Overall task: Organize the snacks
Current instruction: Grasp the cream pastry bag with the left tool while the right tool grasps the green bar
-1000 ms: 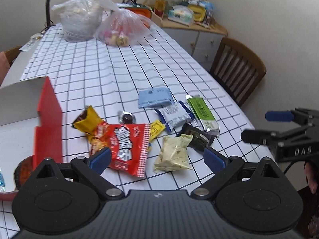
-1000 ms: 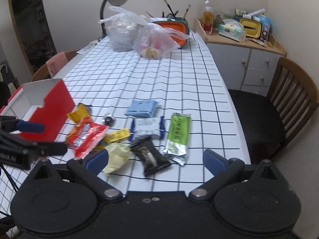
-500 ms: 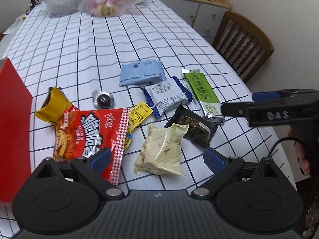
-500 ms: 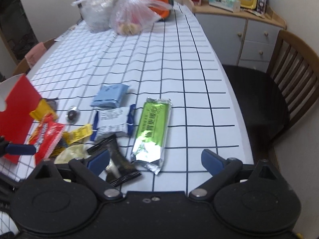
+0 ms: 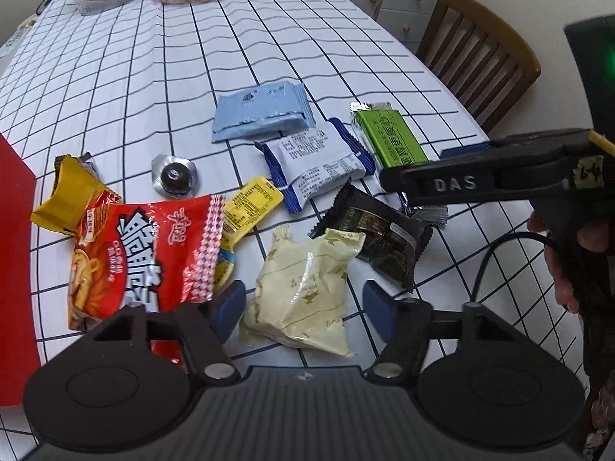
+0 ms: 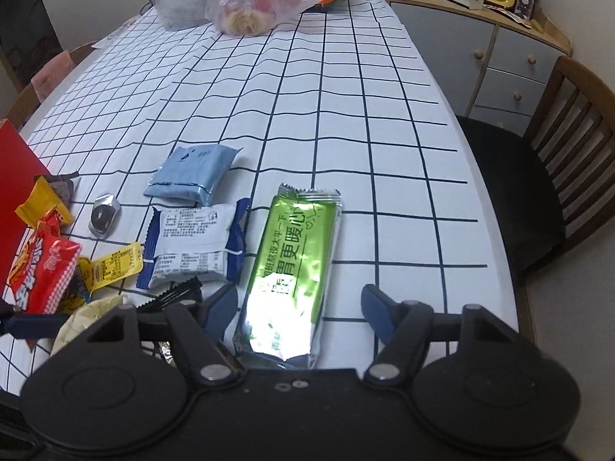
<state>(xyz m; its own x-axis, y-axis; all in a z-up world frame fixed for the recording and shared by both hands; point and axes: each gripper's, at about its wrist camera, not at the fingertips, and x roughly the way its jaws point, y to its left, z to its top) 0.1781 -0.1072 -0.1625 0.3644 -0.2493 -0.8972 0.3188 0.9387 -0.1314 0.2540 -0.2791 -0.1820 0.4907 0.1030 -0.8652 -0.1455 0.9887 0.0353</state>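
Snack packets lie loose on the checked tablecloth (image 5: 153, 77). My left gripper (image 5: 303, 303) points down over a cream packet (image 5: 307, 280). That packet lies between its closing jaws, and the pads stand apart from it. My right gripper (image 6: 298, 307) straddles the near end of a green packet (image 6: 296, 253). Its jaws are closing too, with a gap left at the right pad. A red noodle-snack bag (image 5: 142, 253), a black packet (image 5: 380, 234), a white-and-blue packet (image 5: 319, 161) and a light blue packet (image 5: 261, 111) lie around them.
A red box (image 5: 15, 269) stands at the left table edge. Beside the red bag are a yellow wrapper (image 5: 65, 199), a yellow sachet (image 5: 250, 203) and a foil sweet (image 5: 175, 178). Plastic bags (image 6: 261, 4) sit at the far end. A wooden chair (image 6: 557, 161) stands to the right.
Both grippers have come down and forward onto the snack pile and narrowed their jaws. The left now brackets the cream packet, the right the green one.
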